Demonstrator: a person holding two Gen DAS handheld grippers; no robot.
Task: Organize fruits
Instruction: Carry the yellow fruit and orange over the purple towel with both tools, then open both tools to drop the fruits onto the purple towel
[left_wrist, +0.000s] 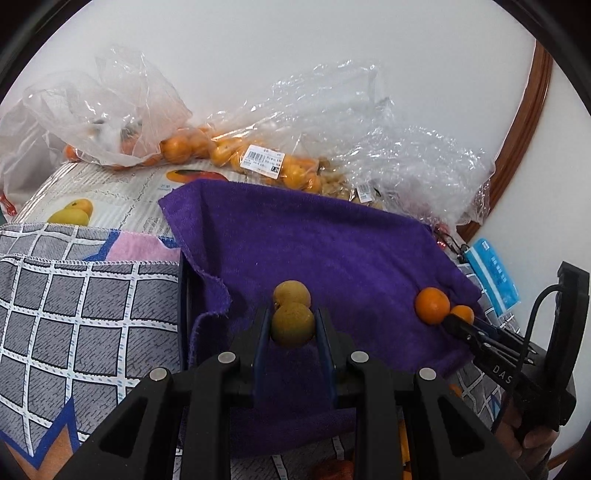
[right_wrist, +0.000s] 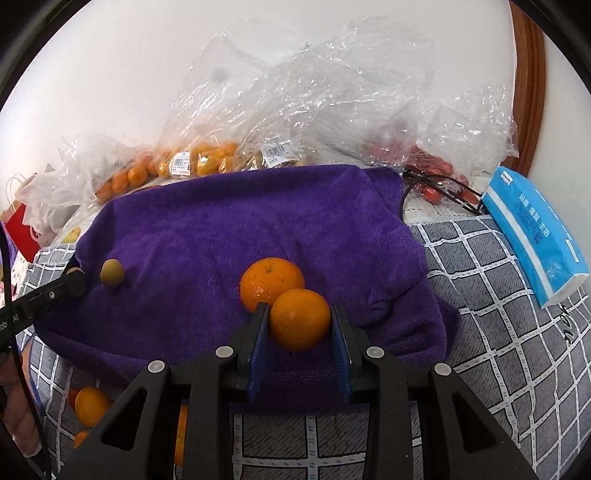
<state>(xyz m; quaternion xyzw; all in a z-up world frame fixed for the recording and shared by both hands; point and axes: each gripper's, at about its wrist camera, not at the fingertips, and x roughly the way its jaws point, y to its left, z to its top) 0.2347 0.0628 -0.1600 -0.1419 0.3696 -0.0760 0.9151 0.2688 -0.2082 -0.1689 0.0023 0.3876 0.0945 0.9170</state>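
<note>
A small round brownish-green fruit (left_wrist: 293, 325) sits clamped between the blue pads of the left tool (left_wrist: 293, 326), just above the purple terry towel (left_wrist: 332, 240) and right beside a second fruit of the same kind (left_wrist: 291, 292) that rests on the towel. Toward the towel's right side, the right tool (right_wrist: 300, 320) is closed on a small round orange citrus fruit (right_wrist: 300, 319), which touches a slightly larger orange (right_wrist: 271, 282) lying on the towel. Both held fruits are gripped across their widest part, which looks like the sound place to take them: they are probably light, firm-skinned and smooth, so they could roll or slip from a grip set off-centre, and a hard squeeze might bruise them. The plush towel should keep released fruit from rolling far. Behind the towel, crinkled clear plastic bags (right_wrist: 295, 92) hold more oranges and some red fruit beside a labelled pack. To the towel's right lies a blue tissue pack (right_wrist: 535, 229), and under the towel spreads a grey checked cloth (right_wrist: 498, 295) covering the surface. More oranges (right_wrist: 90, 406) lie on that cloth at the towel's near left corner.
</note>
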